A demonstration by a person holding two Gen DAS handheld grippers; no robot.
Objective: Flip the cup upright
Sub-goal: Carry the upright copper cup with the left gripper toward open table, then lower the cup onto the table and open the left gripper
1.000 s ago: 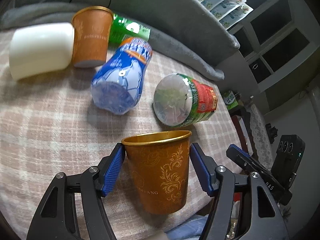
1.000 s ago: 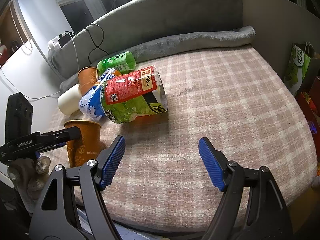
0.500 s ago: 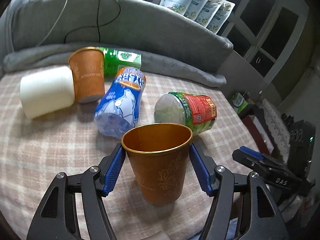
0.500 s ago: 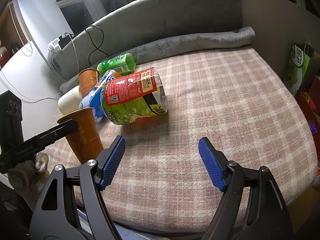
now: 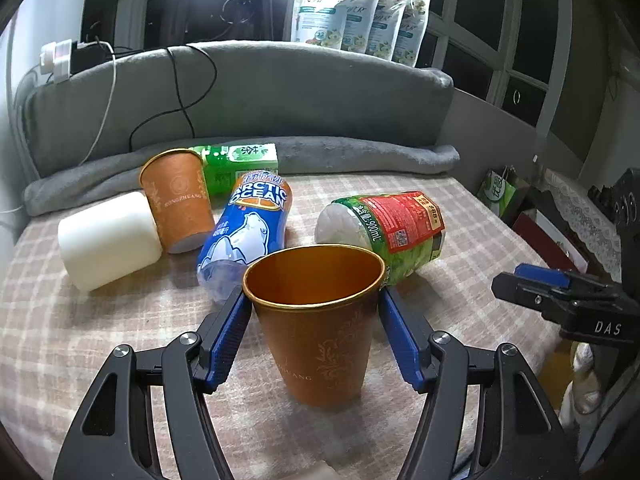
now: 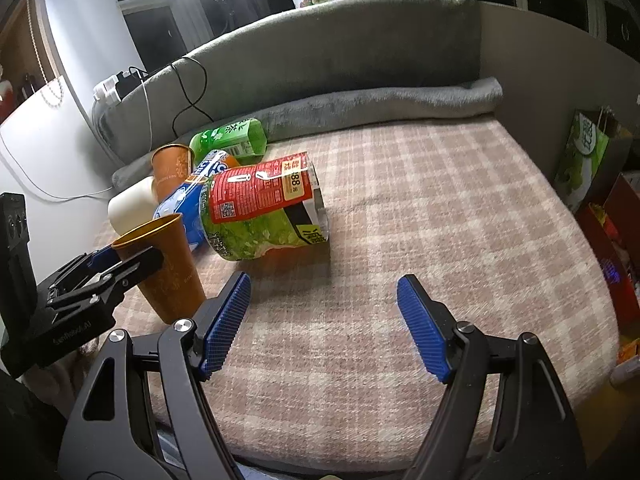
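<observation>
An orange paper cup with a gold rim (image 5: 320, 328) stands nearly upright, mouth up, between the blue pads of my left gripper (image 5: 314, 326), which is shut on it just below the rim. Its base is at the plaid cloth; contact is hard to judge. The cup also shows in the right wrist view (image 6: 168, 268), leaning slightly, with the left gripper (image 6: 116, 268) around it. My right gripper (image 6: 322, 322) is open and empty, low over the cloth to the right of the cup.
A second orange cup (image 5: 178, 200), a white cup (image 5: 106, 240), a blue bottle (image 5: 248, 228), a green bottle (image 5: 236, 164) and a red-and-green bottle (image 5: 392, 228) lie clustered behind. A grey rolled blanket (image 6: 380, 108) lines the far edge of the plaid cloth (image 6: 440, 220).
My left gripper has tipped the held cup from tilted toward upright and brought it lower to the cloth. The right gripper has stayed put and open.
</observation>
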